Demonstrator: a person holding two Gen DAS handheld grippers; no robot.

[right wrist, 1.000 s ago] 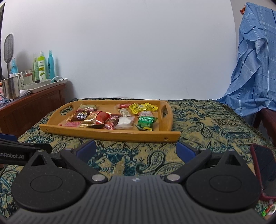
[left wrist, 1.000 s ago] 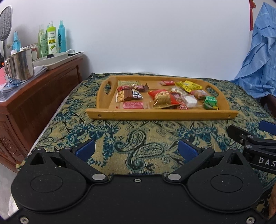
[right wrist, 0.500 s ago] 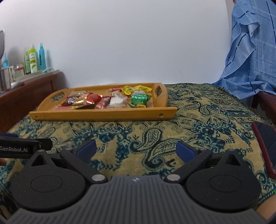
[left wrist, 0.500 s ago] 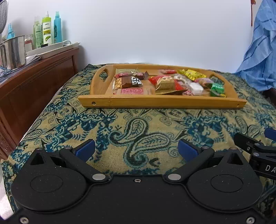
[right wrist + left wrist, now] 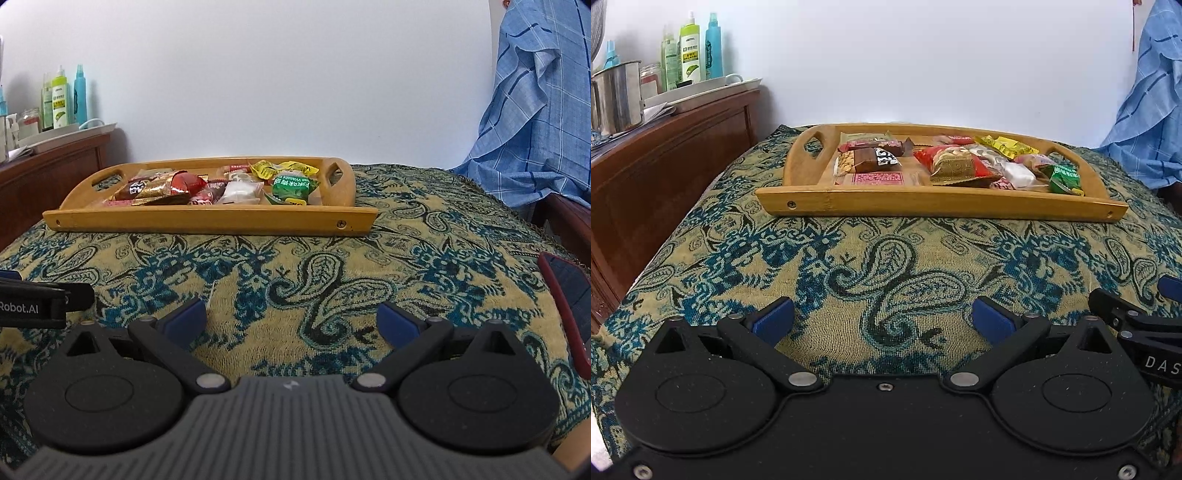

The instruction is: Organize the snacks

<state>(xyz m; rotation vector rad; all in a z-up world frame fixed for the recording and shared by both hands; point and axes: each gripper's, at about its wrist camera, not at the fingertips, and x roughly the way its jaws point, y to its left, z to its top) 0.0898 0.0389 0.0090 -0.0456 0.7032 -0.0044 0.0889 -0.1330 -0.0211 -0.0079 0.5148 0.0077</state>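
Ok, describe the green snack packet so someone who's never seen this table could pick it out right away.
Find the wooden tray on the paisley cloth. At its right-hand end, just inside the cut-out handle, sits the green packet, next to a clear white-filled wrapper and in front of yellow packets. It is the only bright green wrapper with white lettering.

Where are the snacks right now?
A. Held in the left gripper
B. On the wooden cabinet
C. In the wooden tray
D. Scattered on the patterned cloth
C: the snacks all lie inside the tray, which sits on the cloth; the left gripper and right gripper are both open and hold nothing.
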